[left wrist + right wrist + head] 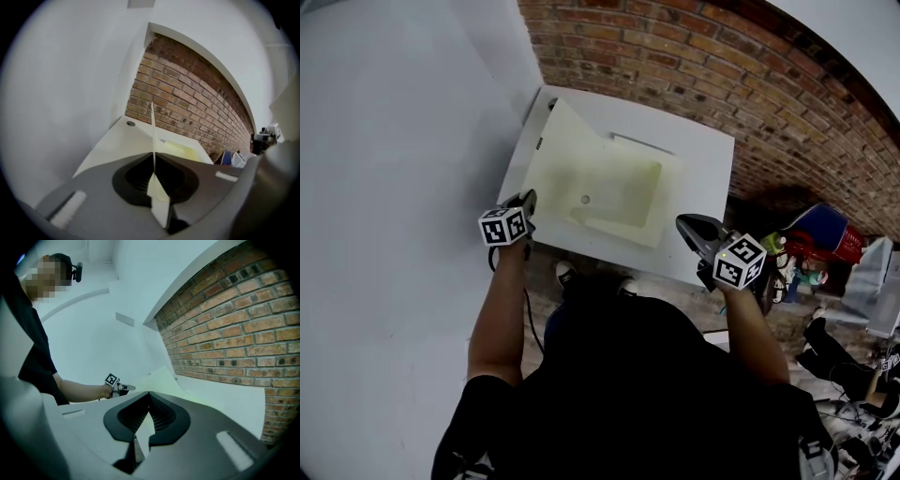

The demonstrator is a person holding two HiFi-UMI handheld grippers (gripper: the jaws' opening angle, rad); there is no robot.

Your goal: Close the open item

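A pale yellow box [614, 192] lies open on the white table [705, 159], its thin lid flap [561, 141] raised at the left. My left gripper [528, 198] is at the box's front left corner, shut on that flap. In the left gripper view the flap [152, 126] stands edge-on out of the closed left gripper [153, 153]. My right gripper [682, 223] is at the box's front right edge. Its jaws meet at the tip [149, 393] with a pale strip of the box [140, 427] between them.
A brick wall [722, 66] runs behind the table and a white wall [394, 141] stands to the left. Bags and clutter [820, 239] lie on the floor at the right. The person's shoes [566, 274] are under the table's front edge.
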